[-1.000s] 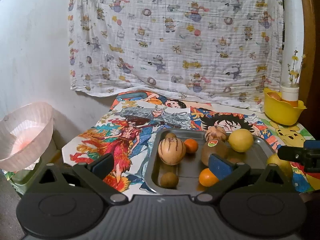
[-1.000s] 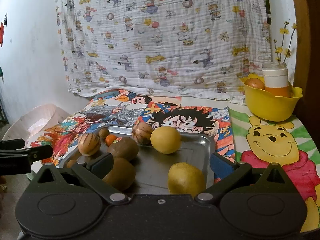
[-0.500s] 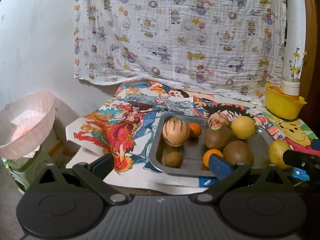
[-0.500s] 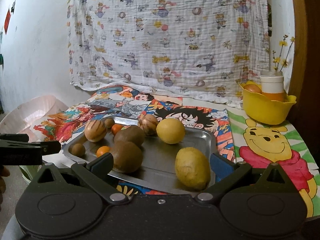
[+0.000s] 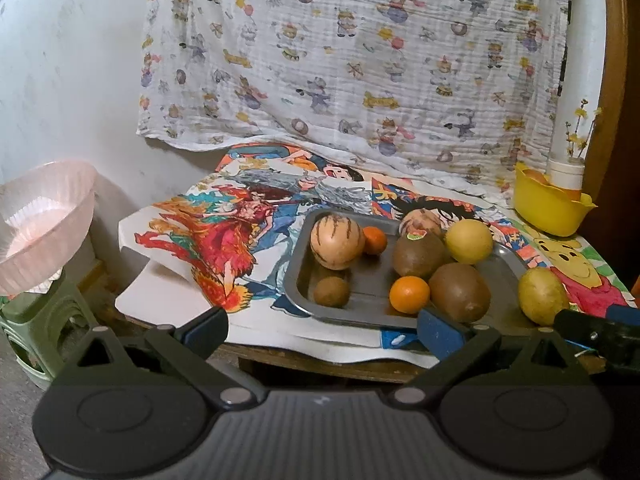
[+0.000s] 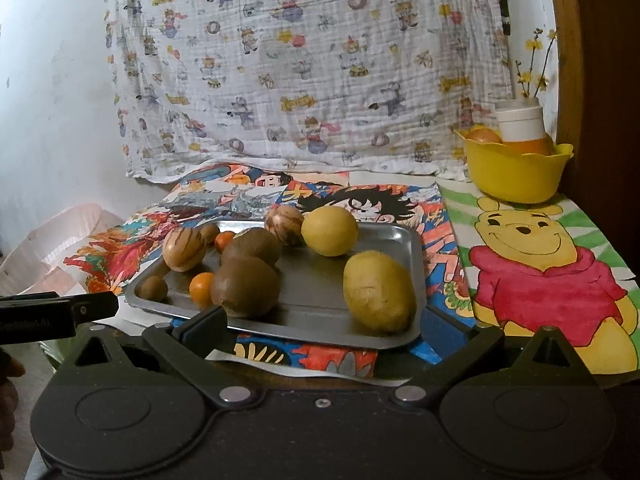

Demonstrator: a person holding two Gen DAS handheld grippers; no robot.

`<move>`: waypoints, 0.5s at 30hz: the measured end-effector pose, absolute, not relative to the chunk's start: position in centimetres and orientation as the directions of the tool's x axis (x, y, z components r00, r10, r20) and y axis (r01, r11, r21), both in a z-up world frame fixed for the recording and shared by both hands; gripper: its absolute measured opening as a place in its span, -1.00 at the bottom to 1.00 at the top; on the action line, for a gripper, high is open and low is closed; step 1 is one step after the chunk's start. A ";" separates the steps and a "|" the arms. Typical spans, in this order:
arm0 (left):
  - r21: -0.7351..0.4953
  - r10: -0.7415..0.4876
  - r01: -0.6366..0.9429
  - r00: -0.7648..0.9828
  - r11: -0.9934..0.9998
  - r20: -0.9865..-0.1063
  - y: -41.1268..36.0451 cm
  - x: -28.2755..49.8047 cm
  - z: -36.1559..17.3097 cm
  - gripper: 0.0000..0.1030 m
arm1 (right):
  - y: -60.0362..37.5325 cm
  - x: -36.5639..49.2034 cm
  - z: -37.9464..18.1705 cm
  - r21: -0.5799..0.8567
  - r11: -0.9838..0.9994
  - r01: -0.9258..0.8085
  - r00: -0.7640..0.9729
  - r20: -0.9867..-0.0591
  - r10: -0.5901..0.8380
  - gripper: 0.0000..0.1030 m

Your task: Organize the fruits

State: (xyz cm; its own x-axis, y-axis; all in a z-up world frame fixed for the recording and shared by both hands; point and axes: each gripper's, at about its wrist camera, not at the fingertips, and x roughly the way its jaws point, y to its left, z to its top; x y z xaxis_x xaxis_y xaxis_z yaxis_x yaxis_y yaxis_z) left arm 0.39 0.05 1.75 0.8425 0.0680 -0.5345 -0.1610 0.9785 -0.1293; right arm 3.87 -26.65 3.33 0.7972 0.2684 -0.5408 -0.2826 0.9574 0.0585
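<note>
A metal tray sits on the cartoon-print table and holds several fruits: a striped melon, two brown kiwis, two small oranges, a yellow round fruit and a yellow oval fruit at the tray's right end. My left gripper is open and empty, held off the table's front edge. My right gripper is open and empty, just in front of the tray.
A yellow bowl with a white-and-orange bottle stands at the back right corner. A pink bowl sits on a green stool left of the table. A printed cloth hangs on the wall behind.
Both grippers have pulled back from the tray toward the table's front edge, so the tray and fruits look farther away. The fruits have not moved.
</note>
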 end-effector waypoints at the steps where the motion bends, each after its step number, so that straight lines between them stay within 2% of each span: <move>1: -0.131 0.066 -0.161 0.841 0.978 -0.537 0.1 0.4 1.6 0.99 | -26.6 3.9 3.3 0.056 0.958 -0.282 0.797 -0.542 0.267 0.99; 15: -0.152 0.064 -0.179 0.823 0.972 -0.565 0.4 0.2 0.8 0.99 | -26.1 4.0 2.7 0.073 0.946 -0.317 0.765 -0.570 0.300 0.99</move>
State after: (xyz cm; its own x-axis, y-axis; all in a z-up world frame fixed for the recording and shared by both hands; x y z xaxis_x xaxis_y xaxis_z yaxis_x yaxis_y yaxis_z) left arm 0.21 0.35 0.75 0.8227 0.0636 -0.5649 -0.1793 0.9720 -0.1517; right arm 3.96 -26.06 2.73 0.7649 0.3001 -0.5700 -0.3168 0.9457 0.0727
